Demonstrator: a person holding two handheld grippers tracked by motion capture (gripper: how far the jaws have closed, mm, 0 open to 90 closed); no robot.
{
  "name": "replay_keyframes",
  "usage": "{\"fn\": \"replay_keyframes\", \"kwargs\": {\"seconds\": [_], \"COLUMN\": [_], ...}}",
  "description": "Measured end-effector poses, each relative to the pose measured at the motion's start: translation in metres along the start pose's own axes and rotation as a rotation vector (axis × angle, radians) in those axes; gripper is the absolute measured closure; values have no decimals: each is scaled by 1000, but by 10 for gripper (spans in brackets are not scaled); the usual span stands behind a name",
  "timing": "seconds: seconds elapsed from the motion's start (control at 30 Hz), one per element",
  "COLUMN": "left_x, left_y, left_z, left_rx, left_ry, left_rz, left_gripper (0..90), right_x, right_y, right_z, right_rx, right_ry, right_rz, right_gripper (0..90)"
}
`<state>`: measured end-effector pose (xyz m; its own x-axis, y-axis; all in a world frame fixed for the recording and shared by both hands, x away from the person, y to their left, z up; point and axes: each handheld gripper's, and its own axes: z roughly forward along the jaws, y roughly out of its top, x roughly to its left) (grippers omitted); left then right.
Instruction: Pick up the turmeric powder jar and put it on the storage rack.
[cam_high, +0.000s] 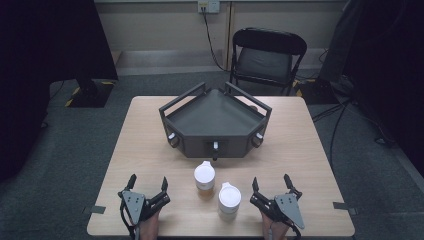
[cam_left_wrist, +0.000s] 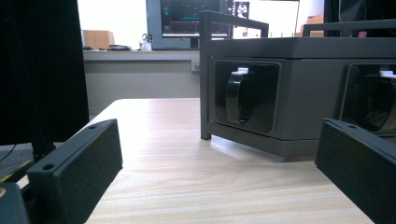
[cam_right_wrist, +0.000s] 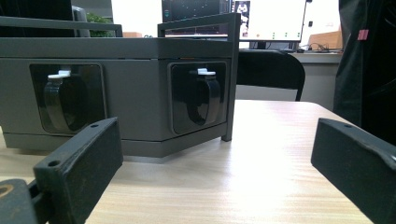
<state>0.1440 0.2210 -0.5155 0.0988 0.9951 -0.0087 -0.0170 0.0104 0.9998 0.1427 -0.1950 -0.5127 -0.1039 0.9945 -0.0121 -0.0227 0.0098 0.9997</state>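
A pale wooden table (cam_high: 150, 150) seen from above holds a dark grey angular metal tray-box (cam_high: 215, 120) with rail handles and three knobbed front panels, set toward the far side. Nearer the person stand two lidded cups: a white-lidded cup of amber liquid (cam_high: 204, 177) in the middle, and a white lidded cup (cam_high: 229, 198) just beside it, closer to the near edge. The left gripper (cam_high: 148, 185) rests at the near left with its jaws spread wide and nothing between them; the right gripper (cam_high: 270, 183) rests at the near right, likewise released and empty. The cups sit between the two tools, the white one nearer the right gripper. The likely risk is a jaw clipping one cup while reaching for its close neighbour, tipping it and spilling liquid. The white cup also stands near the table's front edge, so a nudge toward the person could send it off. Open tabletop lies to both sides of the box.
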Motion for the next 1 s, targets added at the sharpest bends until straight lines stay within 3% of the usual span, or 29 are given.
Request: {"fn": "replay_keyframes", "kwargs": {"seconds": [1.0], "left_x": [1], "left_y": [1], "left_z": [0], "left_rx": [2], "left_ry": [-4], "left_rz": [0], "left_gripper": [0], "right_x": [0], "right_y": [0], "right_z": [0], "right_rx": [-2], "right_ry": [1], "right_rz": [0], "right_gripper": [7]}}
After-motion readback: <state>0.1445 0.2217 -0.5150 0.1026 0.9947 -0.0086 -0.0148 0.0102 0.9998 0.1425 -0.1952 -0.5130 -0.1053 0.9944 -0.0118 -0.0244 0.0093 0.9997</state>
